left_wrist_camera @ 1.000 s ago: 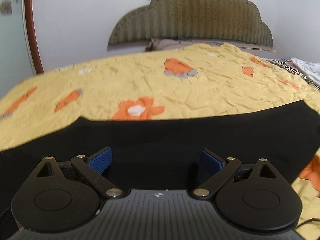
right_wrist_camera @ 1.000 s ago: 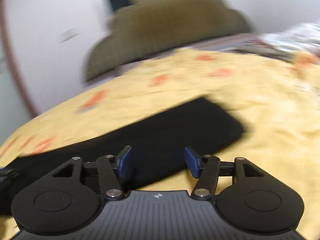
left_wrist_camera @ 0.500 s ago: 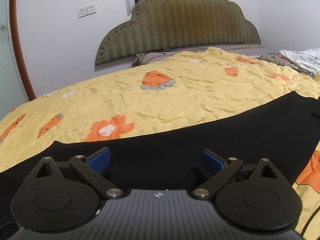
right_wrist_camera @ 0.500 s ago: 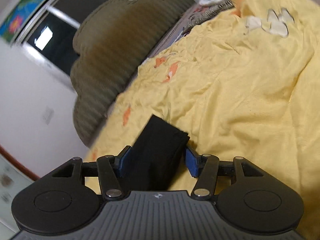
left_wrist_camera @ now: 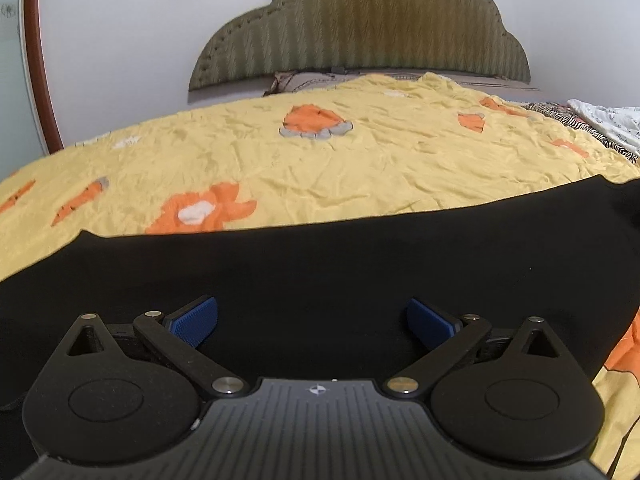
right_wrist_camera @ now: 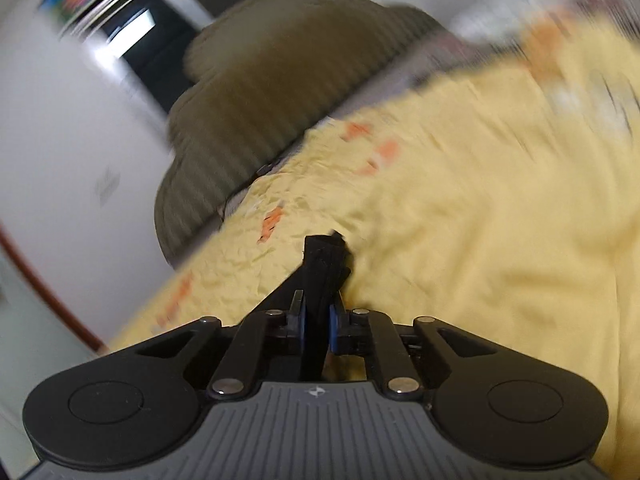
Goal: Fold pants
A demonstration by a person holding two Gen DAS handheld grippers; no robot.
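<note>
Both tongs are seen over a bed: the left gripper [left_wrist_camera: 312,318] is spread as wide as it goes and is opening a touch more, with its ribbed blue pads [left_wrist_camera: 194,320] poised above the long black cloth pants [left_wrist_camera: 340,276] and nothing pinched between them, while the right gripper [right_wrist_camera: 317,322] is closing hard on a bunched end of the same black fabric [right_wrist_camera: 324,264], which is pressed between its pads and sticks out beyond the tips. The pants are laid as a flat band from left to right across the near part of the crumpled yellow bedspread with orange flower prints [left_wrist_camera: 360,160], nearer than the scalloped olive padded headboard [left_wrist_camera: 360,28]. By judgement the fold is at an early stage — one end has been taken up, the other side is not yet gripped, and the carrying-over and smoothing are left to be done. Much is kept out of sight: the near edge of the pants is covered by the left gripper's body, both ends run off the left-wrist view, and waistband cannot be told from cuff. The right-wrist view is smeared by motion — the background is only roughly read, and the layers held there cannot be counted.
</note>
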